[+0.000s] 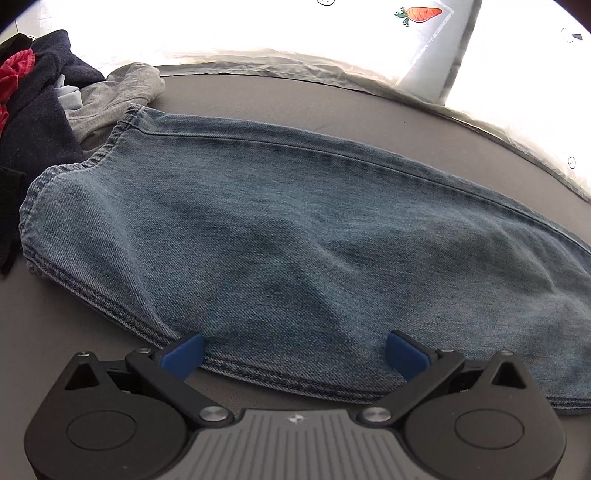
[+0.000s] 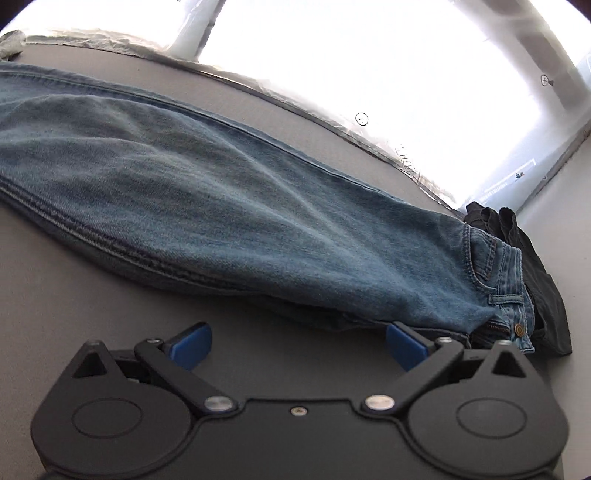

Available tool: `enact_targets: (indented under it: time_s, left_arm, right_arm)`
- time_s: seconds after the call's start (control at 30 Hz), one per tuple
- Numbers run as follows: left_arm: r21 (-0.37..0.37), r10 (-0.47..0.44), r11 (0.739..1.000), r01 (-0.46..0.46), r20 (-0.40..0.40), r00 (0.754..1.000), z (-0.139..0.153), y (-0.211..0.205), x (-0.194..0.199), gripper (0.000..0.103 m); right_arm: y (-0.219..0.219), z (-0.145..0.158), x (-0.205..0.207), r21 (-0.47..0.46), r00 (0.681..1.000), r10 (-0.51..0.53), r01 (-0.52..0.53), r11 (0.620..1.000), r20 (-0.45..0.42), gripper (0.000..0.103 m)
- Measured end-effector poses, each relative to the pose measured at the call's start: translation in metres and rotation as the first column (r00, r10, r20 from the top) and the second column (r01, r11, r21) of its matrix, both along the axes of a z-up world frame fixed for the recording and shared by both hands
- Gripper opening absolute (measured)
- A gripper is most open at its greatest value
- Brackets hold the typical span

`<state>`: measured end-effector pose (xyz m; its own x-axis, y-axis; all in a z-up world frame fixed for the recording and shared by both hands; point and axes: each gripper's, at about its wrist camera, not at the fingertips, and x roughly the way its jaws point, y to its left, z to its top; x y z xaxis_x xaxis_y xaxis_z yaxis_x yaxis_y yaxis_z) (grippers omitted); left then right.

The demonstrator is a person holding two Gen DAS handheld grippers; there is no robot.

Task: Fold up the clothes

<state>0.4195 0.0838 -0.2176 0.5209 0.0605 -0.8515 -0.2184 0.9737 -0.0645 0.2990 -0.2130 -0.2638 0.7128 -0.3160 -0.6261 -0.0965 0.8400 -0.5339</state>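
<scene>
Blue jeans [image 1: 288, 236] lie flat on the grey table [image 1: 280, 96], folded lengthwise with one leg over the other. Their hems point left in the left wrist view; their waistband [image 2: 513, 284] with a brass button lies at the right in the right wrist view. My left gripper [image 1: 293, 352] stands open over the near seam of the legs, nothing pinched between its blue pads. My right gripper [image 2: 299, 343] is open wide just in front of the jeans [image 2: 229, 206] near the waist, its right pad close to the denim edge.
A heap of clothes sits at the far left: a navy garment [image 1: 40, 122], a grey one [image 1: 122, 92] and something red. A dark folded garment [image 2: 535, 277] lies right behind the waistband. A white sheet with a carrot print [image 1: 421, 14] borders the table's far edge.
</scene>
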Motion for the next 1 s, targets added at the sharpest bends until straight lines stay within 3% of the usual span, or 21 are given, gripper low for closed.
enact_targets:
  time_s: [0.1,0.33,0.67,1.0]
  left_arm:
    - [0.006,0.010,1.000,-0.010,0.016,1.000,0.000,-0.001,-0.002,0.103]
    - [0.011,0.026,1.000,-0.026,0.047,0.999,-0.002,-0.002,-0.008,0.103]
    - [0.017,0.046,0.999,-0.047,0.067,0.997,-0.003,-0.004,-0.011,0.103]
    - [0.024,0.045,0.999,-0.046,0.065,0.997,-0.003,-0.005,-0.011,0.103]
  right_arm:
    - [0.009,-0.001,0.005,-0.044,1.000,0.011,-0.011,0.999,0.001,0.103]
    - [0.004,0.005,0.021,-0.005,0.999,0.032,-0.032,0.999,0.007,0.103]
    - [0.005,0.041,0.043,0.022,0.981,0.047,-0.052,0.998,0.189,0.103]
    - [-0.010,0.015,0.051,-0.019,0.994,-0.024,0.026,0.999,0.106,0.103]
